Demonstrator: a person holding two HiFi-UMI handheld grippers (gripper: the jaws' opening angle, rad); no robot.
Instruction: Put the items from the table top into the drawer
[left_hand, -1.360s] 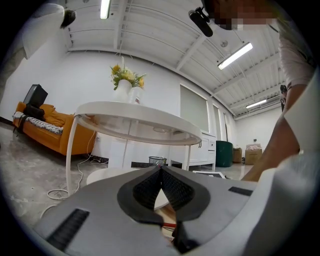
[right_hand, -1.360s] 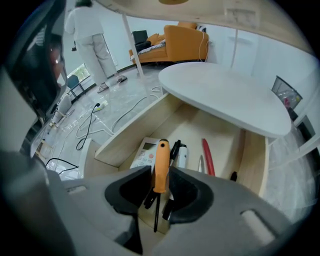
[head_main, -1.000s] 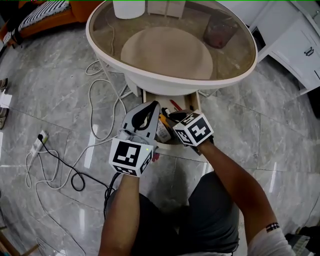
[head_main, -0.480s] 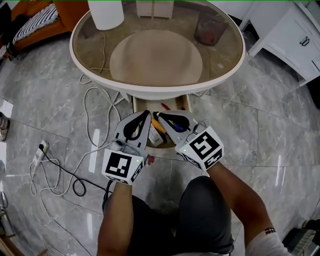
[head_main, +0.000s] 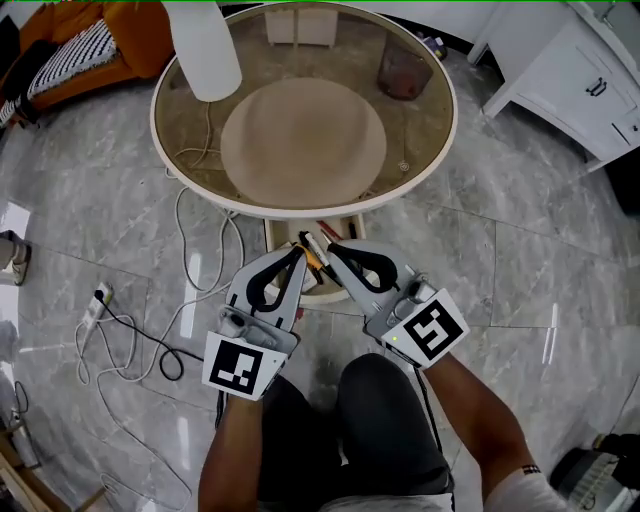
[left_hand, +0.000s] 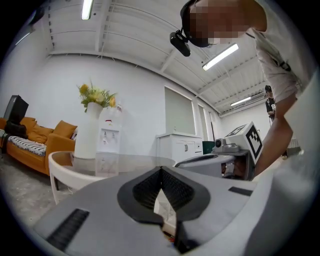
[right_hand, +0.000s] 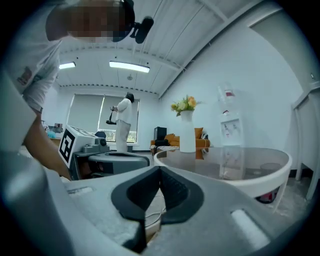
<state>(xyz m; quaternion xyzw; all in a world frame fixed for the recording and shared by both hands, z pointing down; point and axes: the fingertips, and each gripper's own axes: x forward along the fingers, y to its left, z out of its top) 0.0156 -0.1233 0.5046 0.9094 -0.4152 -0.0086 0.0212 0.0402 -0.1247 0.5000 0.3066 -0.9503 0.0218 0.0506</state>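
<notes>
Nearest, bottom of the head view: dark-clad knees and two bare forearms. Left gripper and right gripper side by side, grey moulded plastic, each with a black-and-white marker cube at the wrist end. Fingers of both closed, ribbed black pads meeting at the tips, nothing clamped; same reading in both gripper views.

Just beyond the tips: drawer, cream-sided, standing open under the table rim. Inside, small items, orange and red among them, partly hidden by the fingers; kinds not readable.

Table: round, tinted glass top in a thick cream rim, beige disc-shaped base visible through the glass. On the top, tall white vase near the far left edge, matte, tapering; yellow flowers in it, per the left gripper view. Brownish-red container at far right, on or under the glass not determinable.

Floor: large grey marble-pattern tiles, glossy, with light streaks reflected. White and black cables looped at left, white power strip among them.

Farther: orange sofa with striped cushion at top left, white cabinet at top right, white water dispenser behind the table. White walls, ribbed white ceiling, strip lights. Second person standing far off by a window.
</notes>
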